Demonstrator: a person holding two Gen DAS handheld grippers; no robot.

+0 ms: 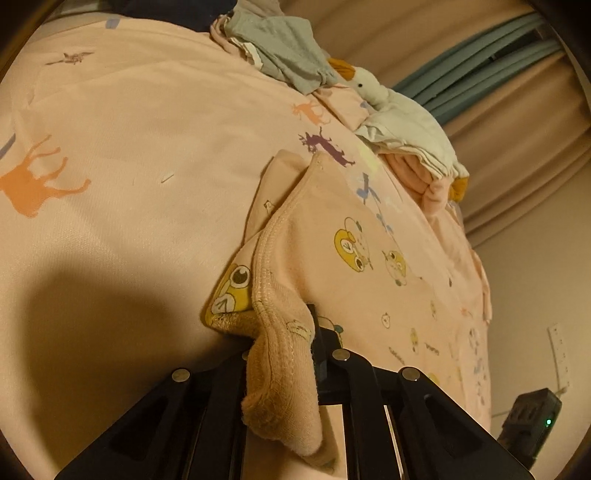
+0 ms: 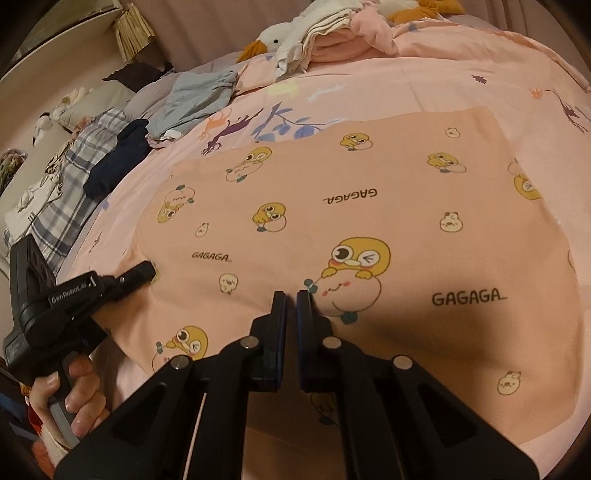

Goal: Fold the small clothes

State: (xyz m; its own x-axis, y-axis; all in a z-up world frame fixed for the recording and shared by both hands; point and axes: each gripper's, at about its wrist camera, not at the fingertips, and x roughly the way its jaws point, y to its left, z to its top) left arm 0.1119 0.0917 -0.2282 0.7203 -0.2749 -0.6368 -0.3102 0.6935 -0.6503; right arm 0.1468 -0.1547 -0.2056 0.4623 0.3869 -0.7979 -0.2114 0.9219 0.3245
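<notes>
A peach garment [image 2: 369, 192] printed with yellow ducks and "GAGAGA" lies spread flat on the pink bed sheet [image 2: 406, 81]. My right gripper [image 2: 291, 295] stands on its near part, jaws nearly together, pinching a little of the cloth. My left gripper [image 2: 146, 271], held by a hand [image 2: 74, 387], reaches the garment's left edge. In the left wrist view, the left gripper [image 1: 299, 332] is shut on the garment's stitched hem [image 1: 277, 266]. The hem bunches up and drapes over the fingers, hiding one of them. The rest of the garment [image 1: 369, 229] runs off to the right.
A goose plush [image 2: 277, 37] and a stack of white and pink clothes [image 2: 340, 33] sit at the bed's far side. A grey-blue garment [image 2: 195, 96], a navy one [image 2: 118, 162] and plaid fabric [image 2: 74, 177] lie at the left. Curtains [image 1: 517, 110] hang beyond the bed.
</notes>
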